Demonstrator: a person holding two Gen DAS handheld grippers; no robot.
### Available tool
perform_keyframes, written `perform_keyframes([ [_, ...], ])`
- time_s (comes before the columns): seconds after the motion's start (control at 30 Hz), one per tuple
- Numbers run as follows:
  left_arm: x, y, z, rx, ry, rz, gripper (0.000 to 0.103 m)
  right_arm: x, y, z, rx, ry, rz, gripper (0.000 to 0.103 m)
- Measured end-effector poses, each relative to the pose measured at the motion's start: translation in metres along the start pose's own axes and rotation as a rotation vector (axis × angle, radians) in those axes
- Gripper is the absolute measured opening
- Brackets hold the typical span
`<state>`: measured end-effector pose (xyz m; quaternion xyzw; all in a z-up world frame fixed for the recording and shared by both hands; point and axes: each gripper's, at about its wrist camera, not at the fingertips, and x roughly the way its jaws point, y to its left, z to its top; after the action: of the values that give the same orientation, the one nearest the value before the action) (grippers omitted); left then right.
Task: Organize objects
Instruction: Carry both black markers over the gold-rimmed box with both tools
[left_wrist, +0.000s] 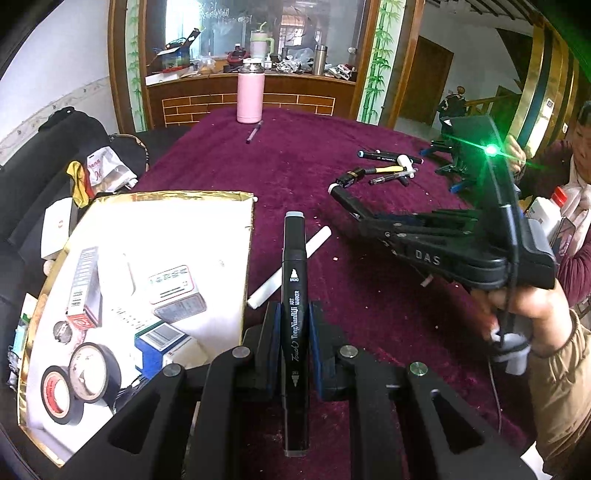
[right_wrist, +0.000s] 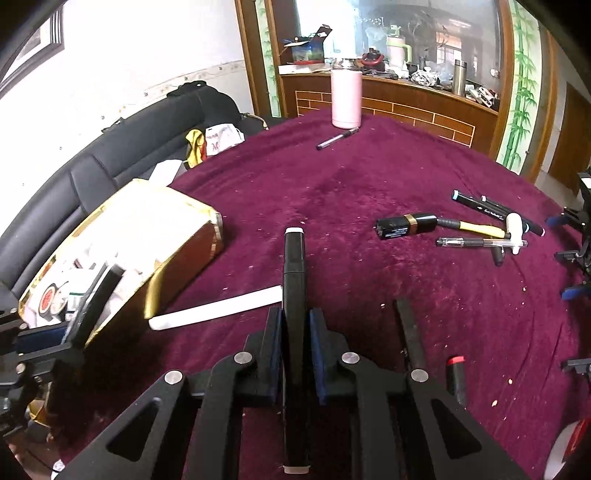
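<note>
two markers clamped, box waiting on the left

each marker is a light, stiff plastic stick with a smooth, somewhat slippery barrel; a hold across the barrel near its middle, as both claws have now, should keep it from tipping, though i judge a loose squeeze could let it slide lengthwise; nothing about it looks fragile except perhaps the caps.

the left claw (left_wrist: 293, 325) is clamped on a black marker (left_wrist: 294, 280); it has a grey end cap, white lettering down its side, and points forward above the table (left_wrist: 295, 166); the right claw (right_wrist: 293, 332) is likewise clamped on a second marker (right_wrist: 294, 266), black with a whitish cap at each end; no lettering shows on it in the right wrist view.

the gold-edged box (left_wrist: 236, 195) sits just left of the left claw, already holding tape rolls (left_wrist: 79, 376) and small cartons; it looks like the likely place for the markers; a white stick (left_wrist: 291, 266) lies on the cloth beside the box; more pens and a small hammer (right_wrist: 480, 229) lie in a cluster well apart to the right; a pink bottle (left_wrist: 250, 94) stands at the far edge.
</note>
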<state>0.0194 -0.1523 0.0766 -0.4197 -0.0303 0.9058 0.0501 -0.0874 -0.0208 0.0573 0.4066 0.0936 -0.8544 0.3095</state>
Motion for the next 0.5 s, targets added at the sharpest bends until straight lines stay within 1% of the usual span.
perform_keyframes([
  [0.3,-0.018,0.011,-0.003,-0.011,-0.036,0.042,0.015,-0.024,0.029,-0.002,-0.035,-0.041,0.058,0.016],
  [0.4,-0.030,0.025,-0.003,-0.038,-0.058,0.055,0.015,-0.029,0.039,-0.002,-0.054,-0.052,0.070,0.016],
  [0.5,-0.040,0.040,-0.006,-0.061,-0.074,0.085,0.015,-0.029,0.047,-0.002,-0.066,-0.054,0.083,0.016],
])
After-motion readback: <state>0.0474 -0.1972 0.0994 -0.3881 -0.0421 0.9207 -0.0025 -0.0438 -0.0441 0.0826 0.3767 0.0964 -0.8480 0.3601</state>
